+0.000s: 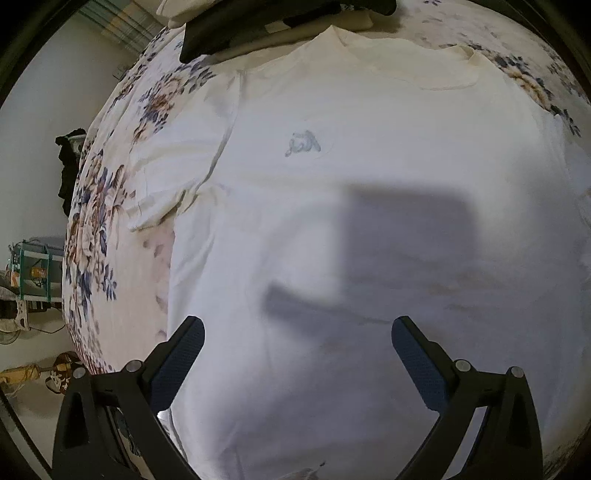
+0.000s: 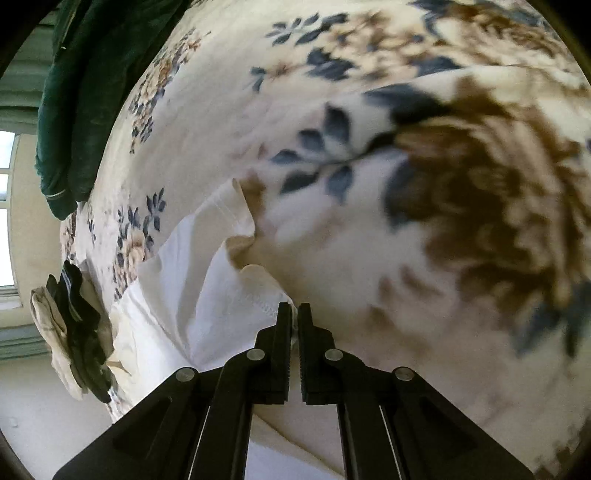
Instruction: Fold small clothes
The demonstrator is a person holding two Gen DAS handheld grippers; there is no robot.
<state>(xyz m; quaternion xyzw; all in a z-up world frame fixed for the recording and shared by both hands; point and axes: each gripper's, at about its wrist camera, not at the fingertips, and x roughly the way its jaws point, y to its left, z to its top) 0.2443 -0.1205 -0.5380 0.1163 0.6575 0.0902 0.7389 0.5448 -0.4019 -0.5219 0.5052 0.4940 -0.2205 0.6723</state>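
So the white T-shirt (image 1: 332, 206) is spread flat on the bed, on top of a flowery bedspread (image 1: 96, 206), and it fills most of the left wrist view. Going left to right: at about 9 o'clock one sleeve (image 1: 166, 173) lies out flat, in the middle there's a small grey logo (image 1: 303, 144) printed on the chest, and up at 12 o'clock is the collar (image 1: 334, 31). The logo is too faint and blurry to read, so I can't tell you the brand. No other writing I can make out.

The left hand-held gripper (image 1: 297, 363) hovers over the lower part of the shirt with its fingers wide apart, holding nothing, and throws a blocky shadow on the fabric.

In the right wrist view, a dark green garment (image 2: 85, 96) hangs at 10 o'clock and a bundle of dark and pale cloth (image 2: 74, 328) sits at 8 o'clock on the bed edge. The right hand-held gripper (image 2: 293, 314) is pinched tight on a stitched hem of the shirt (image 2: 207, 288), at its edge.

Progress-wise, I'd say it's barely started: shirt looks laid out, no folds visible yet. All the folding looks left to do.
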